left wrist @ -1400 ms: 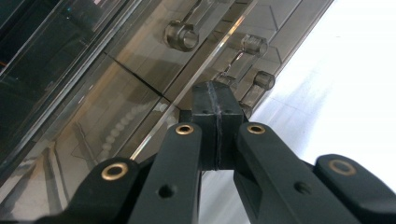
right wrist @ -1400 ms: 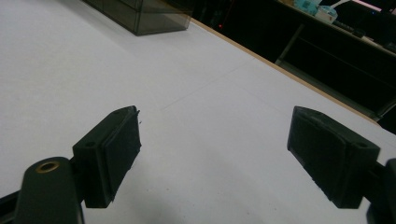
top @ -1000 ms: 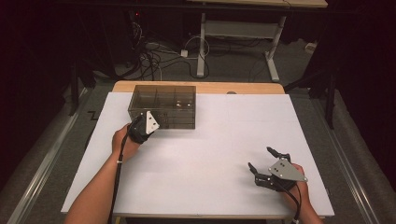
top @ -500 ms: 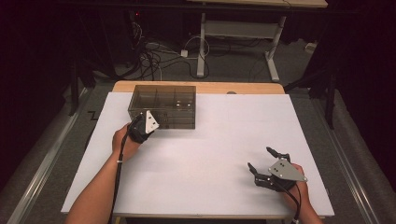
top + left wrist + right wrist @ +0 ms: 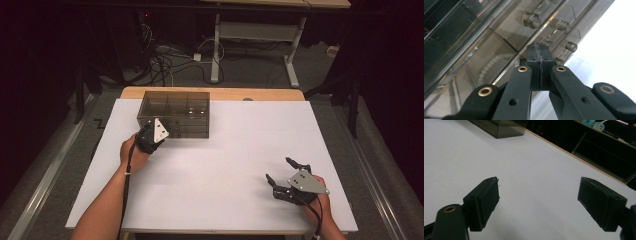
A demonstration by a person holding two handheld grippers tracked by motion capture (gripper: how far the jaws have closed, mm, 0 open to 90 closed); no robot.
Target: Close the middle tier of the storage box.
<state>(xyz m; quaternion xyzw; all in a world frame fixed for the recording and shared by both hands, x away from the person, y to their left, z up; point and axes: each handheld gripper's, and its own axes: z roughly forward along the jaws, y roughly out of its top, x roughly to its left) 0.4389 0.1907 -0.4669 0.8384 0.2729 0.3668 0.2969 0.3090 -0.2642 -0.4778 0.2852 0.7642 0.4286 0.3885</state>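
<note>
My right gripper (image 5: 280,176) rests low near the tabletop's (image 5: 235,150) near right corner, its jaws standing wide apart with nothing but bare white surface between them. It is well apart from everything else and idle.

Farther in, toward the far left corner, my left gripper (image 5: 150,131) has its jaws pressed together, pad against pad, with nothing caught between them. In the left gripper view the joined tips (image 5: 540,53) sit right at the near long side of the smoky transparent plastic organiser box (image 5: 174,114), by the row of small clear hinge or latch knuckles along its edge. I cannot tell whether the tips actually touch the plastic or hover just off it. The box itself lies on the white sheet close to the far edge, left of centre, its lid down and its inner dividers faintly visible through the tinted top.

My judgement is that I am about to work on that lid edge with closed tips. The risk is that the light box slides toward the far edge instead of opening, since nothing braces it while my right gripper stays far off. The tips could also skid off the smooth plastic, or lever on a knuckle and strain it.
</note>
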